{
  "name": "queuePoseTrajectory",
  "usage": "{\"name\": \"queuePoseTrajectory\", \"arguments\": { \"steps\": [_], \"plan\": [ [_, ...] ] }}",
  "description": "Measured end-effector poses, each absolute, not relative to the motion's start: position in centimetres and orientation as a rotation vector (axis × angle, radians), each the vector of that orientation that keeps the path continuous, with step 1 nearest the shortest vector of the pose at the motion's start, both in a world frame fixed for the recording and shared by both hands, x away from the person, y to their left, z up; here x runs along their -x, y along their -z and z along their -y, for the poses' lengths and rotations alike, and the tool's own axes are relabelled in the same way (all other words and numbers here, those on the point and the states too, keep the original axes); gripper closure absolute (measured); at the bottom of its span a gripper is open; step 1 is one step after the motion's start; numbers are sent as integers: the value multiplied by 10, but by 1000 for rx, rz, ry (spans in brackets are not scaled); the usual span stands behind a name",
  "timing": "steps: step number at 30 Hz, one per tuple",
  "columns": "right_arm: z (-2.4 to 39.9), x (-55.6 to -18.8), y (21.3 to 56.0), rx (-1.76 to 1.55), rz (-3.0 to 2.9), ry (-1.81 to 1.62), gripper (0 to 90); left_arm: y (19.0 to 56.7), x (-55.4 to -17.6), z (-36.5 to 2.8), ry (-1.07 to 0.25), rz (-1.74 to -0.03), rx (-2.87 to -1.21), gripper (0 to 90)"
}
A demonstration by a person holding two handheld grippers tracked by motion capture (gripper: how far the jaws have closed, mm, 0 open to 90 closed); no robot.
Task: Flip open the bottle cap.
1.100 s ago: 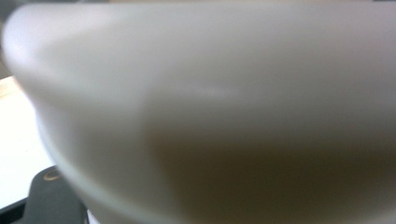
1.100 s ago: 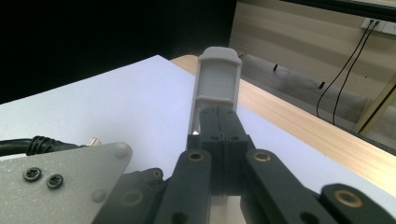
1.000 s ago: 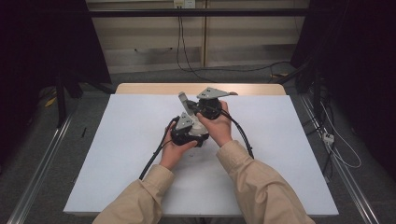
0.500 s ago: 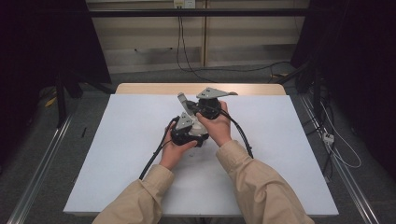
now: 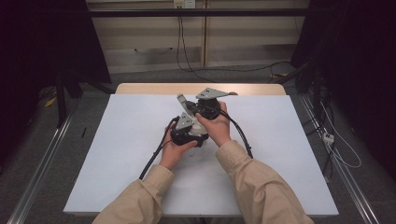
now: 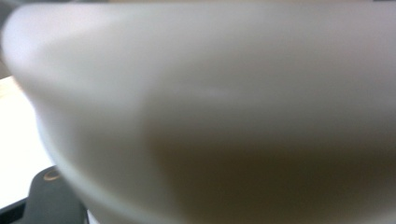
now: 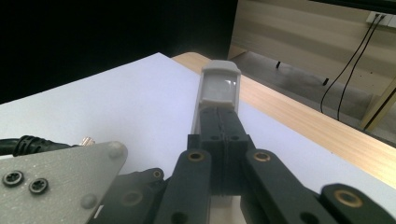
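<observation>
Right gripper (image 7: 223, 140) pinches a grey part (image 7: 219, 86) (fingers closed) over white table (image 5: 280, 140)

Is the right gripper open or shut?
Shut: in the right gripper view the right gripper has its jaws pressed together on a small grey part.

No legible text, label or number — any surface; none.
</observation>
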State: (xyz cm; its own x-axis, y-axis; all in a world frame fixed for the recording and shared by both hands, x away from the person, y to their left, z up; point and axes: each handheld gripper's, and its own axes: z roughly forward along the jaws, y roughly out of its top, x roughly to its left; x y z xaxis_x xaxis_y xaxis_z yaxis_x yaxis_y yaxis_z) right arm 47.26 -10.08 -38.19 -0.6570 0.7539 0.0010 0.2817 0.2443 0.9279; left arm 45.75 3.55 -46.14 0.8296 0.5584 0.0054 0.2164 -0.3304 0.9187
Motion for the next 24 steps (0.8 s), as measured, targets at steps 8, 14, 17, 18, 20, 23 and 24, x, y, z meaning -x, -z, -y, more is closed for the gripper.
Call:
{"name": "queuePoseTrajectory", "arguments": {
  "steps": [8, 14, 17, 18, 20, 23, 24],
  "plan": [
    [101, -473, 383, -951, -2078, -1401, 900, 462, -457, -35, -387, -584, -1908, 183],
    [100, -473, 384, -952, -2084, -1395, 900, 462, -457, -35, -385, -585, -1908, 183],
    [100, -473, 384, -954, -2085, -1396, 900, 462, -457, -35, -386, -585, -1908, 183],
    [100, -473, 384, -954, -2086, -1398, 900, 462, -457, -35, -387, -585, -1908, 182],
    [100, -473, 384, -955, -2087, -1395, 900, 462, -457, -35, -388, -589, -1907, 183],
    [99, -473, 384, -955, -2093, -1387, 900, 462, -458, -35, -374, -569, -1912, 182],
    [99, -473, 384, -959, -2096, -1383, 900, 462, -458, -36, -376, -568, -1913, 183]
  ]
}}
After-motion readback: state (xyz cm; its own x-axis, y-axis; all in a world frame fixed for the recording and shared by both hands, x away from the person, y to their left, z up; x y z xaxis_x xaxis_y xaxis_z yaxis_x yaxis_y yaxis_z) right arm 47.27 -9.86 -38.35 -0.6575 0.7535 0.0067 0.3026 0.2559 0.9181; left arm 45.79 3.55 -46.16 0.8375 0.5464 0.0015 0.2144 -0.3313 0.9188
